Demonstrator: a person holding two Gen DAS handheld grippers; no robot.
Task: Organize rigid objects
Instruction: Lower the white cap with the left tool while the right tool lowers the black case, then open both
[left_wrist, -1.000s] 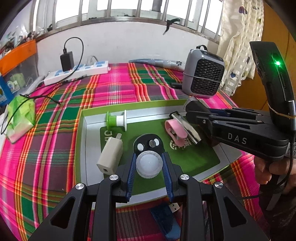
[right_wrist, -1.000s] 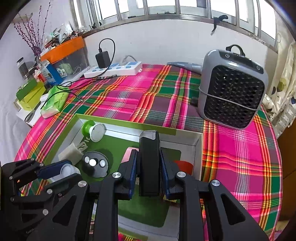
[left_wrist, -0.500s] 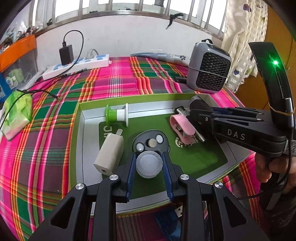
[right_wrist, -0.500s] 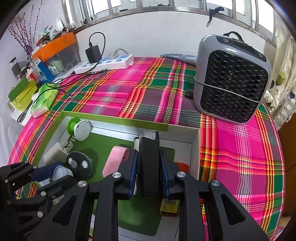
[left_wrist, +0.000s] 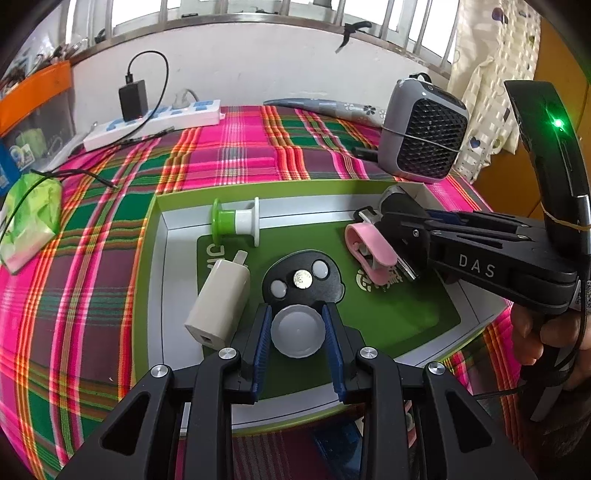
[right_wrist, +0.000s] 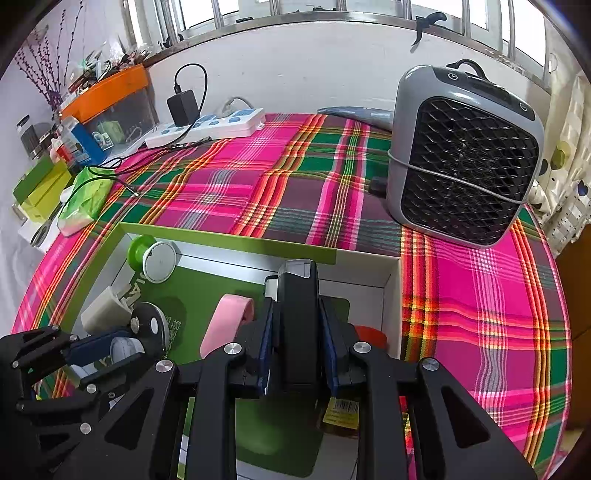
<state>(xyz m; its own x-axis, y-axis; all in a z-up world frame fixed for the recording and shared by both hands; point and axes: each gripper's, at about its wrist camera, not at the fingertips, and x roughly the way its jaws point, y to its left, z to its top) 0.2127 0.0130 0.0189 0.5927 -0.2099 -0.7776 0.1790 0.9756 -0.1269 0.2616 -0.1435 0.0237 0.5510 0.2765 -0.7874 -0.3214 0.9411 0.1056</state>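
Heater (right_wrist: 465, 155) blocks right; plaid cloth (right_wrist: 236, 184) open (behind tray).

Slight drift only. Ahead of the right gripper (right_wrist: 297, 306), the heater (right_wrist: 465, 162) beyond and to the right of the jaws now looms larger than a second ago. The pink clip (right_wrist: 229, 321), then mostly tucked behind the left jaw, now lies exposed just left of it. A yellow label (right_wrist: 343, 410) has come into view beneath the right jaw. Ahead of the left gripper (left_wrist: 297, 314), the spool (left_wrist: 236, 225) sits marginally further beyond the jaws.
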